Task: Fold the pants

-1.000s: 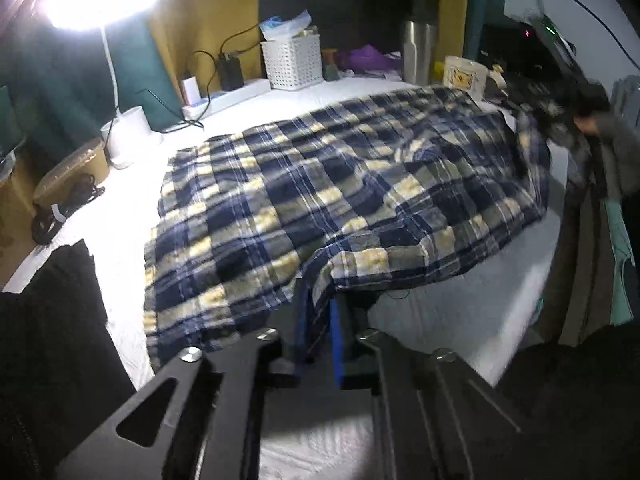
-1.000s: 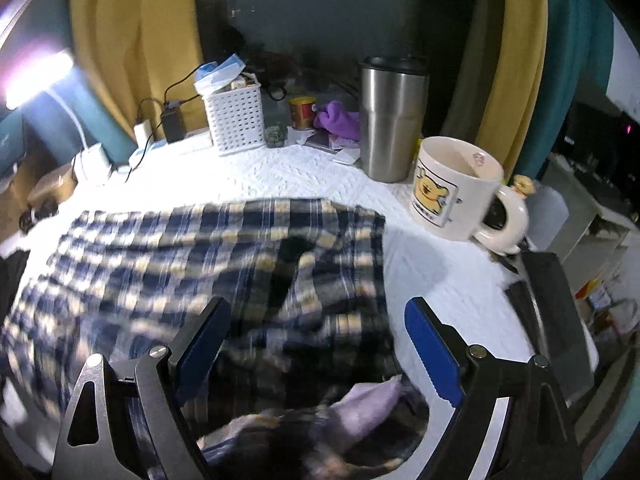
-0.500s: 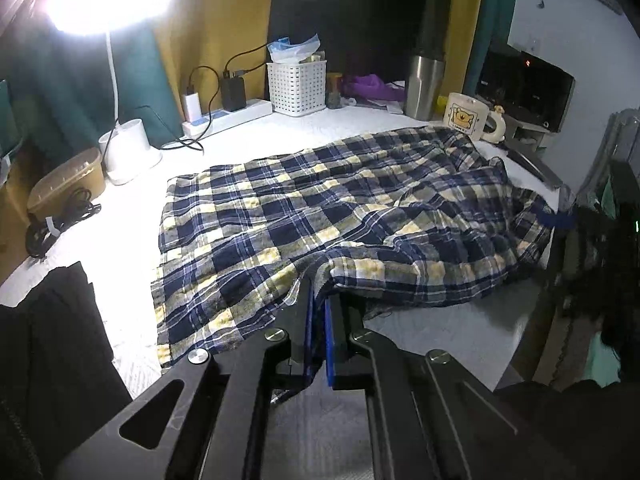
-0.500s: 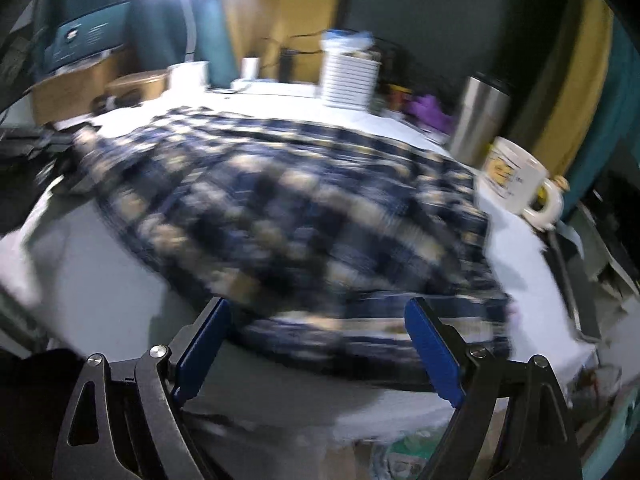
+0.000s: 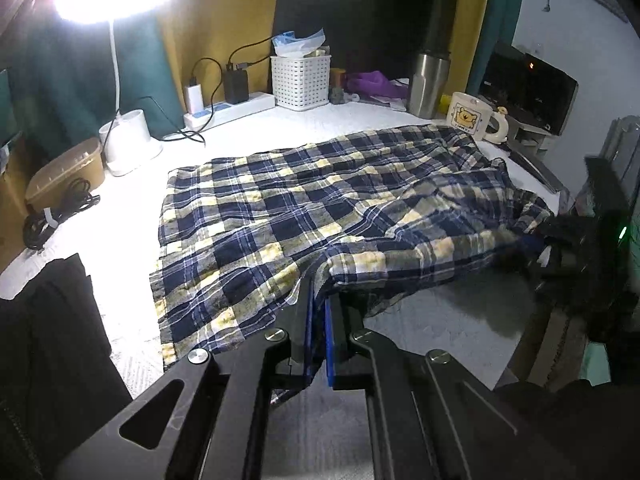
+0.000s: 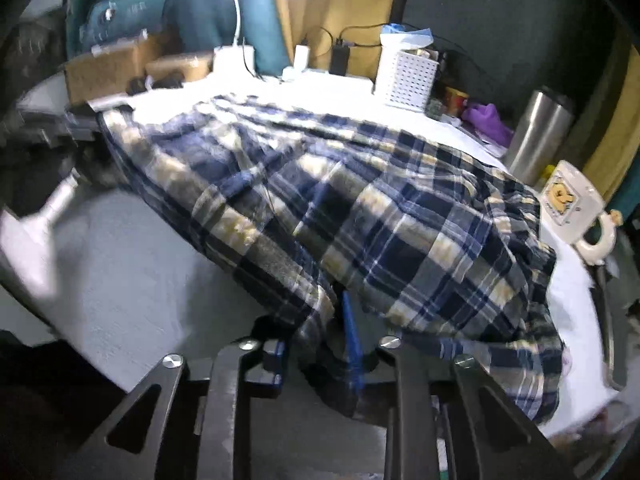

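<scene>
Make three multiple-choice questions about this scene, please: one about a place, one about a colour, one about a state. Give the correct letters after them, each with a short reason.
1. Where does the bear mug stand?
A. at the far corner of the plaid pants, near the steel tumbler
B. inside the white basket
C. beside the lamp base

2. What colours are the pants?
A. red and green
B. navy, yellow and white
C. plain grey

3. What is the left gripper doing?
A. hanging open over bare table
B. holding the mug
C. pinching the near edge of the pants

Answers: 1 A, the mug sits by the tumbler past the cloth. 2 B, the plaid shows these colours. 3 C, cloth runs between its closed pads.
</scene>
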